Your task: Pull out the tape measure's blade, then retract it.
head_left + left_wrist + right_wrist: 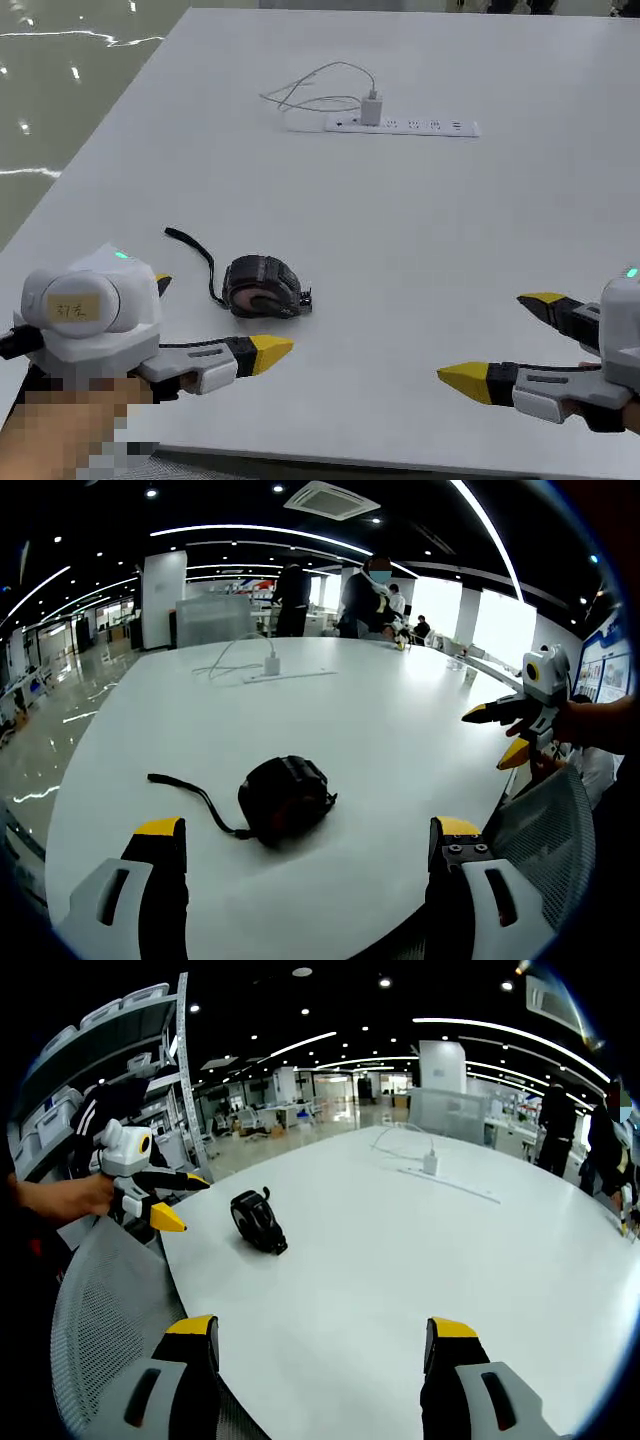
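I am holding my left gripper [222, 315] wide open and empty beside the tape [262, 287], my right gripper [487, 337] likewise, well apart.

Yellow label [73, 308] stuck on the white housing of the left gripper [222, 315], head view – a few dark handwritten marks across it, too blurred to read; reddish round patch on the side of the dark tape measure [262, 287], lying on the white table [420, 260] – no wording or brand legible there; blue wall boards [612, 665] at the right edge of the left gripper view – pale print and pictures, too small to make out; no other lettering, number or sign legible in any of the three views.
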